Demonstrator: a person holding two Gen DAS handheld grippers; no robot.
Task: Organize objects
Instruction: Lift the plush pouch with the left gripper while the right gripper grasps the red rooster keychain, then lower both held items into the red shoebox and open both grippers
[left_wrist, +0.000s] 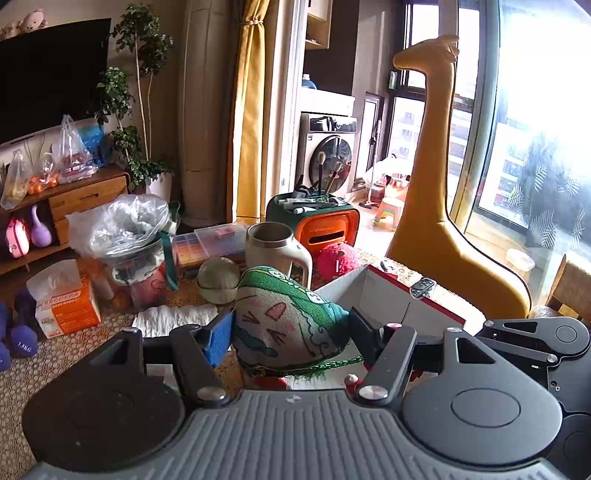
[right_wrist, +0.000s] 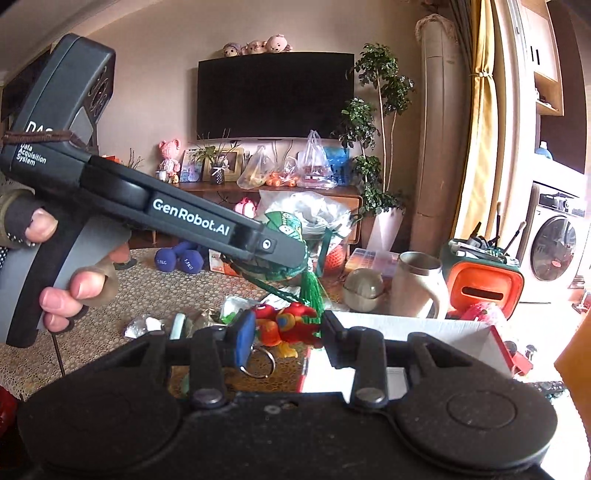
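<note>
My left gripper is shut on a green embroidered pouch with a cat face and a green tassel, held above the table beside the open white cardboard box. In the right wrist view the left gripper holds that pouch up at centre, tassel hanging. My right gripper is shut on a red and orange parrot keychain toy, its metal ring dangling, just left of the box.
On the table stand a cream mug, a round grey-green ball, an orange and green organizer, a pink plush ball, a tissue box and purple dumbbells. A car key lies on the box rim.
</note>
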